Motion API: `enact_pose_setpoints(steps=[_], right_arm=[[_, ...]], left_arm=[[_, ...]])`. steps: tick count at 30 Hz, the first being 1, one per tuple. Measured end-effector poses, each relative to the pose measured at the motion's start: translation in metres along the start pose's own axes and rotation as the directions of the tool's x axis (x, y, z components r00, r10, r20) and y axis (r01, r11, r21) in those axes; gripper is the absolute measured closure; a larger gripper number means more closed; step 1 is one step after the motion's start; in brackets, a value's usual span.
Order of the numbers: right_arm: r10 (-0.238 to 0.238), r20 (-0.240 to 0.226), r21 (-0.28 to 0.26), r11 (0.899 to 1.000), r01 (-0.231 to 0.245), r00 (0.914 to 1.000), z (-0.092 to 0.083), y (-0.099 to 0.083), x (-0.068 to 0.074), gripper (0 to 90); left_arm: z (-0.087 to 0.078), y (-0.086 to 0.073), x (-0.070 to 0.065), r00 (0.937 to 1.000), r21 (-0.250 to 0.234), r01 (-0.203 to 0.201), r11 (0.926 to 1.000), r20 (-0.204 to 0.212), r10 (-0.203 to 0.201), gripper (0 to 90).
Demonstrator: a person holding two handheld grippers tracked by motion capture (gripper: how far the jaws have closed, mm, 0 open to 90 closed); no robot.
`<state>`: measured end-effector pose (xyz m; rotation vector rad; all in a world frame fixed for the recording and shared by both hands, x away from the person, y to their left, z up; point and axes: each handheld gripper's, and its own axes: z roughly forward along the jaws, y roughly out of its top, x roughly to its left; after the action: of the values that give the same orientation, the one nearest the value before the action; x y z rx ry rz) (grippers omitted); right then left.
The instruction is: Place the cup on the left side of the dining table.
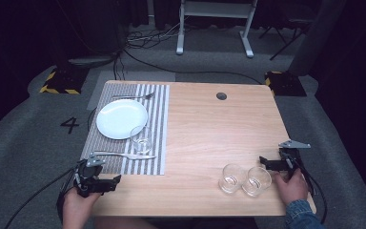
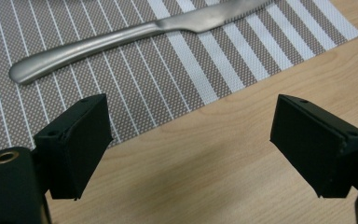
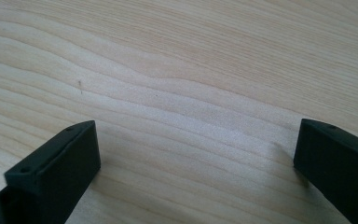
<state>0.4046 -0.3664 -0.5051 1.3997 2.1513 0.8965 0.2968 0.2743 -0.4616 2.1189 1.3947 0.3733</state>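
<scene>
My left gripper sits at the table's 7 o'clock corner, jaws spread apart with nothing between them. In the left gripper view its blocky matte-black pads frame bare wood and the near edge of the placemat, a woven grey-brown cloth with thin and broad white stripes. The knife lies flat on that mat at 12 o'clock from the jaws, near but clear of them: brushed steel, with a rounded handle end and a slim blade.

From the high view the knife lies along the mat's near edge. Just beyond it stands a clear glass, touching the rim of the round white plate. A fork lies at the mat's far edge.

My right gripper rests at the table's 4 o'clock edge, jaws released and empty; in the right gripper view they bracket pale, wavy-grained wood. Two more clear tumblers stand touching each other at 8 o'clock from it, close by.
</scene>
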Motion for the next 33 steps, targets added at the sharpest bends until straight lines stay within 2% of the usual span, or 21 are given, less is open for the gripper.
enact_pose_setpoints(steps=[9,11,12,13,14,15,20,21,23,28,31,33], right_arm=[[0.0,0.0,0.0,1.0,0.0,1.0,0.0,0.0,0.0,0.6],[0.0,0.0,0.0,1.0,0.0,1.0,0.0,0.0,0.0,0.7],[0.0,0.0,0.0,1.0,0.0,1.0,0.0,0.0,0.0,0.6],[0.0,0.0,0.0,1.0,0.0,1.0,0.0,0.0,0.0,0.7],[0.0,0.0,0.0,1.0,0.0,1.0,0.0,0.0,0.0,0.7],[0.0,0.0,-0.001,1.0,0.0,1.0,0.0,0.0,0.0,0.7],[-0.006,-0.005,-0.001,1.0,0.006,1.0,0.0,0.0,0.0,0.7],[-0.006,-0.005,-0.001,1.0,0.006,1.0,0.0,0.0,0.0,0.7],[-0.007,-0.005,-0.001,1.0,0.007,1.0,0.0,0.0,0.0,0.6],[-0.009,-0.005,-0.001,1.0,0.009,0.9999,0.0,0.0,0.0,0.7],[-0.008,-0.005,-0.001,1.0,0.008,1.0,0.0,0.0,0.0,0.6],[-0.008,-0.005,-0.001,1.0,0.008,1.0,0.0,0.0,0.0,0.6]], left_arm=[[0.009,-0.015,0.004,0.9996,0.055,0.02,0.9983,0.021,-0.021,12.6],[0.012,-0.016,0.004,0.999,0.067,0.024,0.9975,0.037,-0.026,12.3],[0.014,-0.018,0.006,0.9962,0.081,0.028,0.9963,0.08,-0.034,10.6],[0.016,-0.019,0.007,0.9943,0.081,0.032,0.9962,0.099,-0.04,9.3],[0.016,-0.019,0.007,0.9943,0.081,0.032,0.9962,0.099,-0.04,7.4],[0.018,-0.022,0.008,0.9942,0.048,0.025,0.9985,0.103,-0.03,5.8],[0.02,-0.027,0.008,0.9958,0.005,-0.009,1.0,0.091,0.008,2.3],[0.024,-0.031,0.007,0.9961,-0.031,-0.05,0.9983,0.071,0.052,0.6],[0.027,-0.037,0.007,0.9941,-0.083,-0.096,0.992,0.043,0.099,0.1],[0.026,-0.037,0.01,0.9943,-0.088,-0.082,0.9927,0.061,0.088,0.2],[0.027,-0.037,0.007,0.993,-0.073,-0.11,0.9913,0.036,0.112,0.2],[0.028,-0.036,0.006,0.9919,-0.069,-0.119,0.9905,0.035,0.122,0.0]])
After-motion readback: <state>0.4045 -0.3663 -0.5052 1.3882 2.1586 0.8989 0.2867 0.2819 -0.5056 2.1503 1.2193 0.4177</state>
